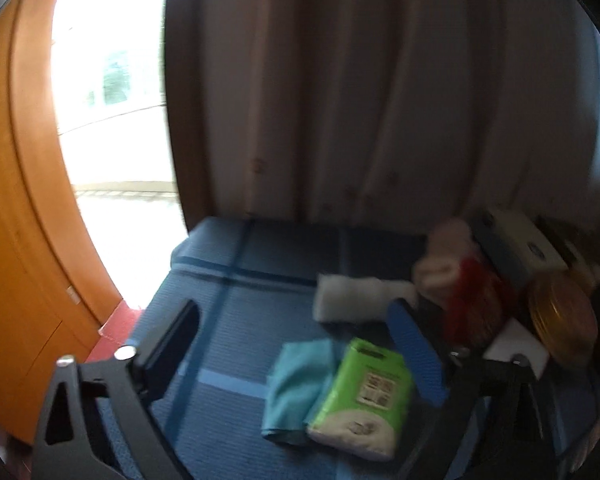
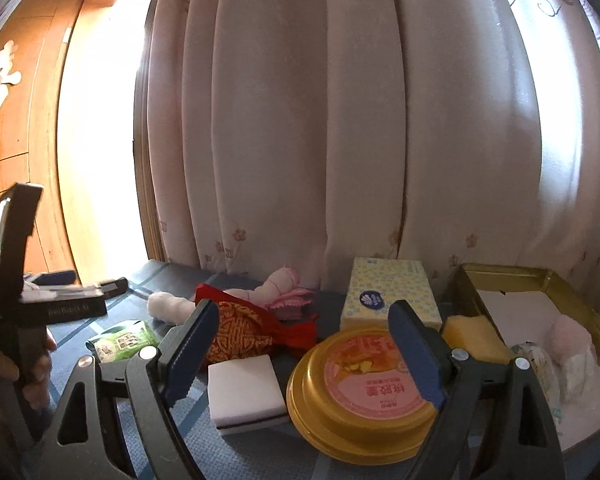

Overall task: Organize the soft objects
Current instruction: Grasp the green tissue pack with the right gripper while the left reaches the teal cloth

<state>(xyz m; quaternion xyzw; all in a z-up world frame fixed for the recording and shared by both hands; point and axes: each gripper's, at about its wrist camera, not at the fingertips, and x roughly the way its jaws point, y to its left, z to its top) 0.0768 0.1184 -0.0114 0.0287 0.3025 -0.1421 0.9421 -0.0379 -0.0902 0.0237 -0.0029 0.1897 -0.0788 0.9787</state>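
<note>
In the left wrist view my left gripper (image 1: 296, 344) is open and empty above the blue mat (image 1: 228, 304). A folded teal cloth (image 1: 296, 384) and a green tissue pack (image 1: 364, 396) lie between its fingers, with a white rolled cloth (image 1: 356, 298) beyond. In the right wrist view my right gripper (image 2: 304, 348) is open and empty over a white sponge block (image 2: 246, 390) and a round gold tin (image 2: 360, 396). A red patterned pouch (image 2: 252, 332), a pink-white plush (image 2: 276, 290), a tissue box (image 2: 388, 294) and a yellow sponge (image 2: 474, 336) lie behind.
A gold tray (image 2: 540, 280) at the right holds a pink soft item (image 2: 572, 340) and a wrapped packet (image 2: 538, 364). Curtains (image 2: 340, 120) hang behind the mat. A wooden door frame (image 1: 24, 200) stands at the left. The left gripper and hand (image 2: 20, 312) show at the left of the right wrist view.
</note>
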